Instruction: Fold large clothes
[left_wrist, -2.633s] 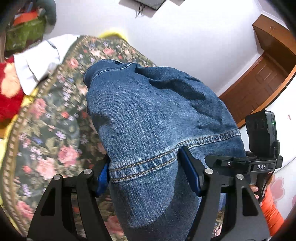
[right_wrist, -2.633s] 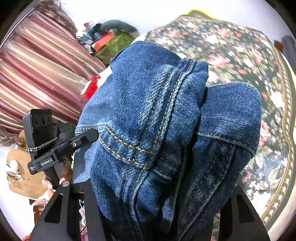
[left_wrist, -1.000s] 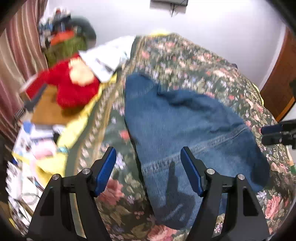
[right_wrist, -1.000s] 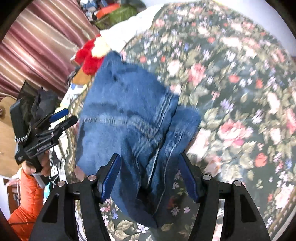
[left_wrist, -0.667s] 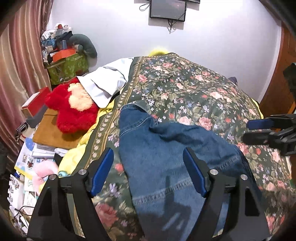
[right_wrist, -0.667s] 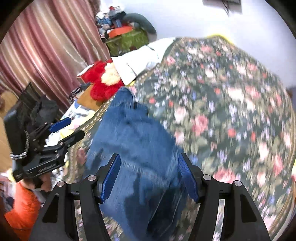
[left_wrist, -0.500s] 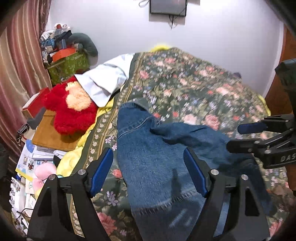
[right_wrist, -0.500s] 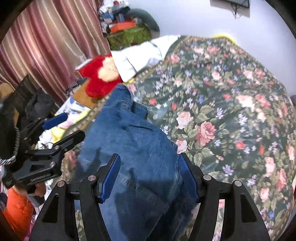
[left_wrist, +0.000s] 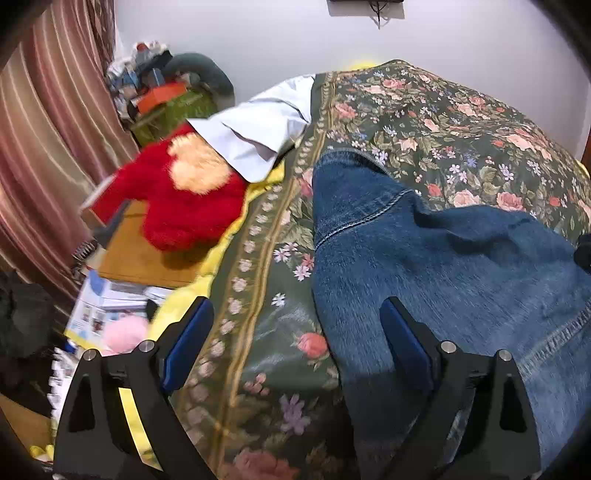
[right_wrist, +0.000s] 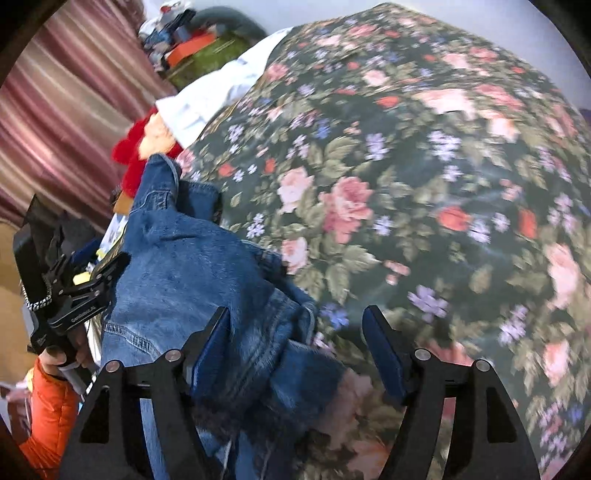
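The jeans (left_wrist: 436, 266) lie rumpled on the floral bedspread (left_wrist: 461, 122), filling the lower right of the left view and the lower left of the right view; the left gripper (left_wrist: 295, 332) is spread wide, holding nothing; the right gripper (right_wrist: 295, 332) likewise gapes empty above the denim's edge.

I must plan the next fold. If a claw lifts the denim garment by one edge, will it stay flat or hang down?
The denim garment would probably droop: it lies rumpled on the bed. Its thick stitched seams suggest some weight.
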